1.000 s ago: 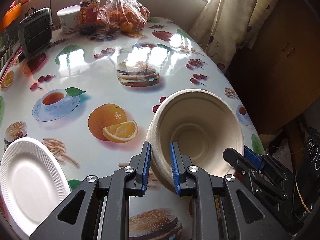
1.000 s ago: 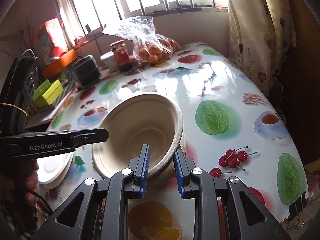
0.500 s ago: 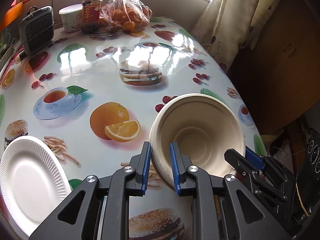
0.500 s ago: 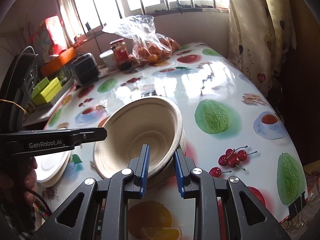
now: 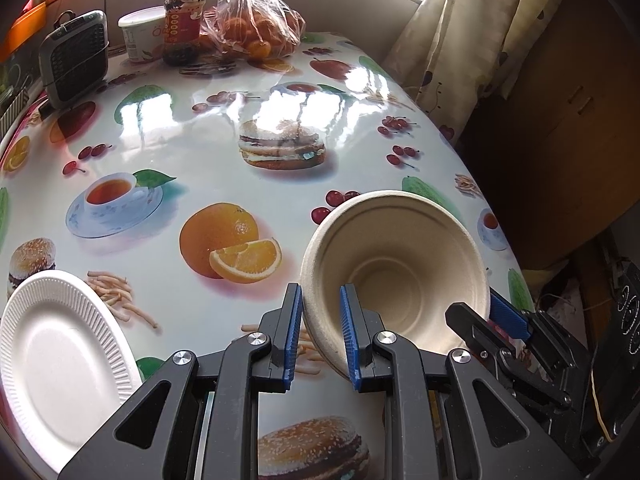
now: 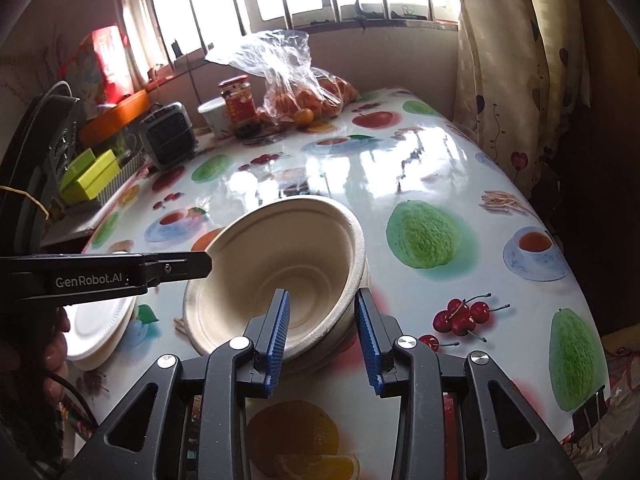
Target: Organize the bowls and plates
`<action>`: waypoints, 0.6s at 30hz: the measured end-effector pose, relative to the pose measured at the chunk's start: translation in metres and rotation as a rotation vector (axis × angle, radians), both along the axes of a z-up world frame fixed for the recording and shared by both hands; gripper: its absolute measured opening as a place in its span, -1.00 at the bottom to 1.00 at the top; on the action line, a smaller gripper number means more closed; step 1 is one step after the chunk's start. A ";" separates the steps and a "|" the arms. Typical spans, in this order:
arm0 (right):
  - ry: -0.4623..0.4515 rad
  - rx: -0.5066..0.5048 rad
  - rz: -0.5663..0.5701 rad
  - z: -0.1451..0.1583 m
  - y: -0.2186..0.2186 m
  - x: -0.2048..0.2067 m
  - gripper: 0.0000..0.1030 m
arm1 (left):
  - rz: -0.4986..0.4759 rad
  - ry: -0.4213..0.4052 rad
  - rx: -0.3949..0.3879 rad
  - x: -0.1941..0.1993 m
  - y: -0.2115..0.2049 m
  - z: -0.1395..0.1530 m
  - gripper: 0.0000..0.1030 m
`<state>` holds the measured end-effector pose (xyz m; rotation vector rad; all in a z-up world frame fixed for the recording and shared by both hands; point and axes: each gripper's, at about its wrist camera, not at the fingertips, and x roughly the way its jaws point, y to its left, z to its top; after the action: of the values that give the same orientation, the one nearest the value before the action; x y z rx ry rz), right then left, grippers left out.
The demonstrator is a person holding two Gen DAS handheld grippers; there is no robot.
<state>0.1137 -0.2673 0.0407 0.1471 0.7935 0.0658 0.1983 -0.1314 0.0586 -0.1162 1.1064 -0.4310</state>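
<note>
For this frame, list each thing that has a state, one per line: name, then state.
left gripper: shut on the bowl's rim.
right gripper: jaws just opening, rim between them, pads apart from it.
paper bowl: tilted.
white plates: flat on table, empty.
red-lidded jar: upright, lid on.
bag of oranges: top open.

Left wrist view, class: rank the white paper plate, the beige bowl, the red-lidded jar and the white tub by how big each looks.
1. White paper plate, partly cut off, and beige bowl: alike, both near the camera, so unranked.
2. Red-lidded jar.
3. White tub.
The last two stand far back, so they look small.
</note>
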 end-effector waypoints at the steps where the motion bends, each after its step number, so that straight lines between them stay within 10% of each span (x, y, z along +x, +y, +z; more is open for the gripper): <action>1: 0.001 0.001 0.000 0.000 0.000 0.000 -0.31 | 0.001 -0.001 -0.003 0.000 0.000 0.000 -0.60; 18: 0.009 0.129 -0.054 -0.007 -0.032 0.005 -0.07 | 0.004 0.042 -0.096 0.002 0.009 -0.016 -0.21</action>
<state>0.1188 -0.2998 0.0339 0.2908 0.7935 0.0652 0.2000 -0.1221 0.0425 -0.2125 1.1266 -0.4802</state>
